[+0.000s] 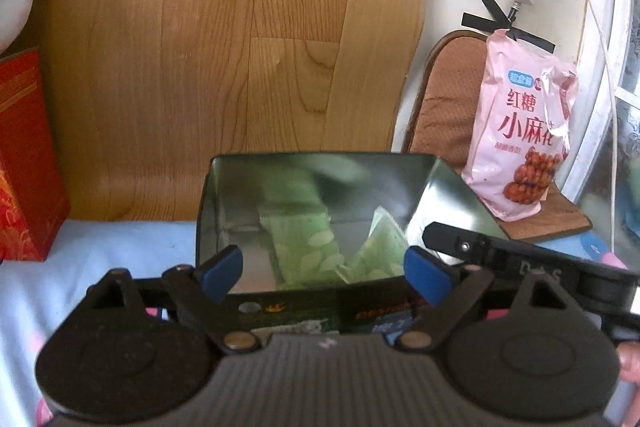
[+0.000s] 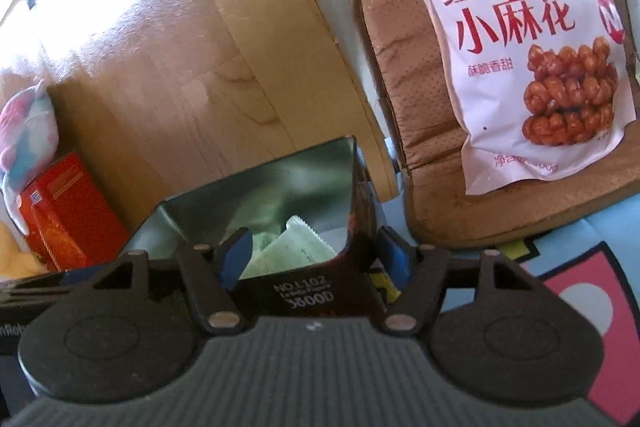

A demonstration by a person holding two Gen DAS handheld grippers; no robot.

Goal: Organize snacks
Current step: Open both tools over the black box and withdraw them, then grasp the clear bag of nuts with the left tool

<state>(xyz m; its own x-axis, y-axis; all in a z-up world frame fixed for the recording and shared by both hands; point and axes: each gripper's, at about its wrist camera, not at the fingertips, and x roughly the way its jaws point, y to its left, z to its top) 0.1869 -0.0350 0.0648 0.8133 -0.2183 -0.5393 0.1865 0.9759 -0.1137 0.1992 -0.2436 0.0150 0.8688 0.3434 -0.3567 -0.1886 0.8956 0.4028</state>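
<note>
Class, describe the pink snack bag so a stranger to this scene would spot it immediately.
Find the brown cushioned chair standing right of the wooden headboard. Propped upright on its seat is the pink plastic snack bag. Unlike the open metal tin and red cardboard box nearby, it shows red Chinese lettering and fried dough twists.

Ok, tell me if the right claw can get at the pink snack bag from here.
Probably yes. The right claw is open, and the pink snack bag leans exposed on the brown cushion ahead, but the metal tin sits directly before it and must be skirted.
</note>
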